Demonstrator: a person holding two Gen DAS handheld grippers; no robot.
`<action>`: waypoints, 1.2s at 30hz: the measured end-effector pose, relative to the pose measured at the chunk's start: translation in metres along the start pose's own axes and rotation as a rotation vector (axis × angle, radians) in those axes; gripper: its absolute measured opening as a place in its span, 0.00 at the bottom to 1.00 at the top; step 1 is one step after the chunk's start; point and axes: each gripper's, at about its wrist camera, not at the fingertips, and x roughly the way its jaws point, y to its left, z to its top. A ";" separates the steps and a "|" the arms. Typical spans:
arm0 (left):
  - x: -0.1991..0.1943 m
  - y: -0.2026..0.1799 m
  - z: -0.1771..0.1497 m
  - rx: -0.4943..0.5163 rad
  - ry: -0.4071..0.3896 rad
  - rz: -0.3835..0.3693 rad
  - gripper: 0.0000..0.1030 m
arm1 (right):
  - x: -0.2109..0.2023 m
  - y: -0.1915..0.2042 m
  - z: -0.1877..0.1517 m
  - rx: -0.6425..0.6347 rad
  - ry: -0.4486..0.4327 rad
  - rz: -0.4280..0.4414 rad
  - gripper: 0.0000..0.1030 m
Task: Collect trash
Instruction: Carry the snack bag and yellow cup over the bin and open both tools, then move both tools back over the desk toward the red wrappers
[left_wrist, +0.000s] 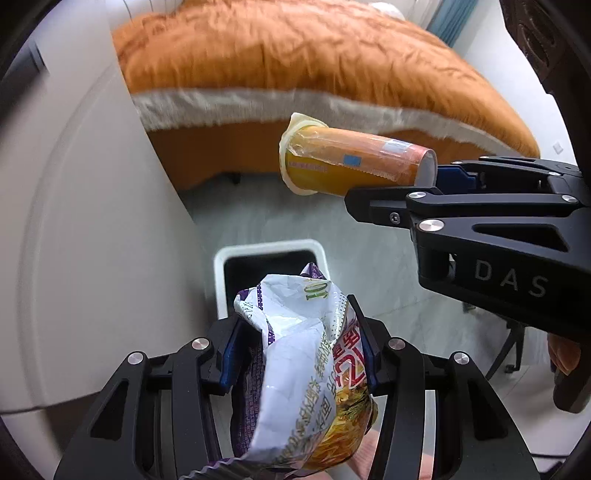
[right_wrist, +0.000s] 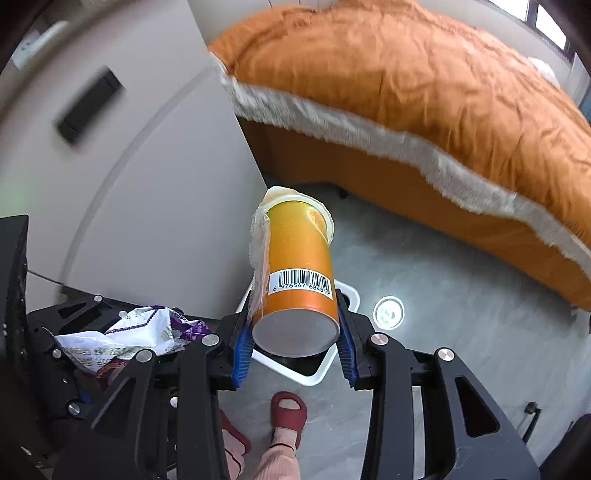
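The left gripper (left_wrist: 295, 354) pinches a crumpled wrapper (left_wrist: 306, 369) above the bin (left_wrist: 221, 280); it looks light, limp and crinkly, so a mid-bunch hold suits. The right gripper (right_wrist: 295, 347) clamps a tube (right_wrist: 299, 266) near its base, probably stiff, light and slick.

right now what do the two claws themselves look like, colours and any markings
Both are matte black angular linkage frames with triangular cut-outs and round silver pivot bolts. The left claw and right claw each have ribbed blue pads lining the fingers. The right one carries pale grey "DAS" lettering on its side. No cables or sleeves show.
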 end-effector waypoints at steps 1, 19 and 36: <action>0.016 0.004 -0.002 -0.005 0.012 -0.002 0.48 | 0.010 -0.002 -0.002 0.002 0.008 0.002 0.39; 0.130 0.038 -0.041 -0.073 0.116 0.033 0.95 | 0.111 -0.023 -0.032 0.011 0.115 -0.044 0.96; 0.015 0.019 -0.020 -0.106 -0.003 0.078 0.95 | 0.012 -0.008 -0.006 0.009 0.022 -0.044 0.96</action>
